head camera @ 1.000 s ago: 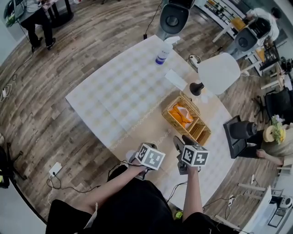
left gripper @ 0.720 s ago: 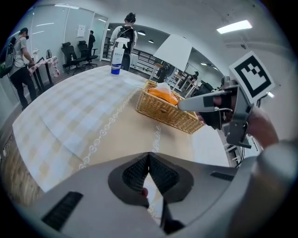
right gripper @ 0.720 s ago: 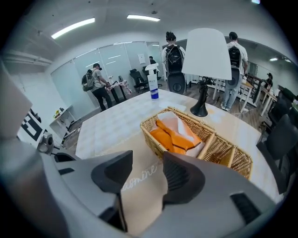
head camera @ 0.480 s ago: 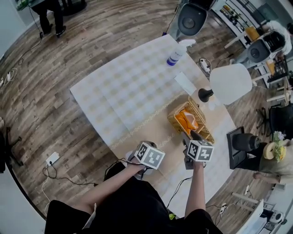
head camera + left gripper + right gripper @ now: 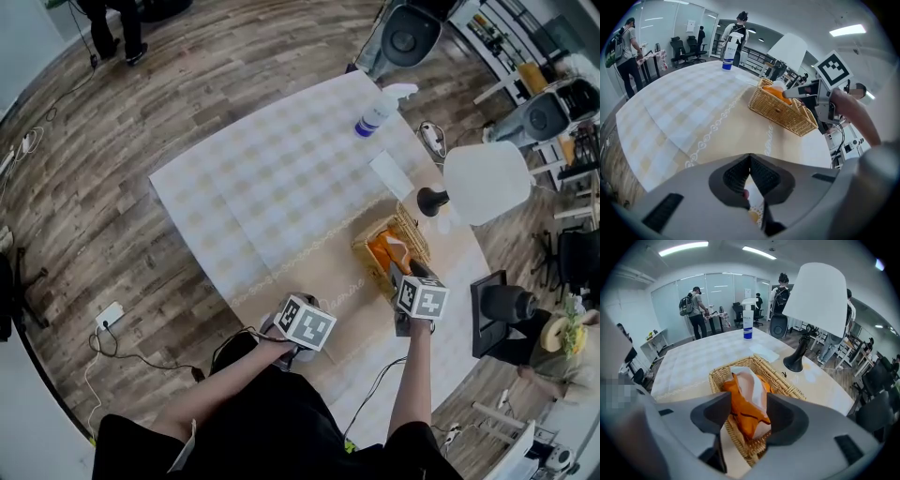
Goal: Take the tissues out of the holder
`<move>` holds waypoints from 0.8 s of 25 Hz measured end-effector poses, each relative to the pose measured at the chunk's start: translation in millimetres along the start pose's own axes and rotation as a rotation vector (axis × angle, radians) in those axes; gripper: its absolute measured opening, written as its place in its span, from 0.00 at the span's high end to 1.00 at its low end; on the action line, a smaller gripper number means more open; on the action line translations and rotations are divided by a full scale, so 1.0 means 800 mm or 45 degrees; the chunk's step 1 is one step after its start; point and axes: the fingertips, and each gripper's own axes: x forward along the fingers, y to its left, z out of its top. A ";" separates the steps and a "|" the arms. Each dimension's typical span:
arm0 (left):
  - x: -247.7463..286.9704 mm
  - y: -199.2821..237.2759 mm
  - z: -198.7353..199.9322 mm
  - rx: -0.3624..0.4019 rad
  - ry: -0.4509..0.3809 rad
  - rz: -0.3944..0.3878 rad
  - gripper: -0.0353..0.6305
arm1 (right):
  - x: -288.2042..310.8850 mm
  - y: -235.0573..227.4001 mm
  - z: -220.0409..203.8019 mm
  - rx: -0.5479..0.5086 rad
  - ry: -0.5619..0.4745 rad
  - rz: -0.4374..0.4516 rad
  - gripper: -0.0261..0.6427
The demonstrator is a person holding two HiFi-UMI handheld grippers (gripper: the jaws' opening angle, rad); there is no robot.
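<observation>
The table carries a lamp just beside the basket, so a wide swing could knock it. The basket is light wicker and unheld, and may lift or slide with the pack. The tissues, an orange pack, lie inside it. A loose white sheet on top could pull free alone. The right gripper has just been opening. Its jaws stand wide with the pack showing between them, ungripped. The left gripper is closed and empty.

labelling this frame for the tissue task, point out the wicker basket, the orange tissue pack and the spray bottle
wicker basket (image 5: 779, 377), right gripper view, its right rim
orange tissue pack (image 5: 746, 413), right gripper view, orange wrapper
spray bottle (image 5: 748, 326), right gripper view, white body
</observation>
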 end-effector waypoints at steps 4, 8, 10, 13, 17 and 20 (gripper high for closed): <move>0.003 0.005 -0.004 -0.017 0.008 0.008 0.93 | 0.016 -0.005 0.000 -0.035 0.030 -0.007 0.61; 0.006 0.007 -0.006 -0.028 0.016 0.011 0.93 | 0.031 -0.012 -0.003 -0.073 0.069 -0.032 0.61; 0.007 0.008 -0.008 -0.034 0.020 0.013 0.93 | 0.038 -0.013 -0.004 -0.091 0.090 -0.038 0.61; 0.008 0.009 -0.010 -0.040 0.024 0.018 0.93 | 0.046 -0.013 -0.006 -0.111 0.120 -0.044 0.65; 0.006 0.010 -0.013 -0.048 0.029 0.020 0.93 | 0.050 -0.013 -0.009 -0.128 0.140 -0.055 0.76; 0.006 0.011 -0.015 -0.051 0.030 0.020 0.93 | 0.050 -0.012 -0.009 -0.151 0.144 -0.059 0.80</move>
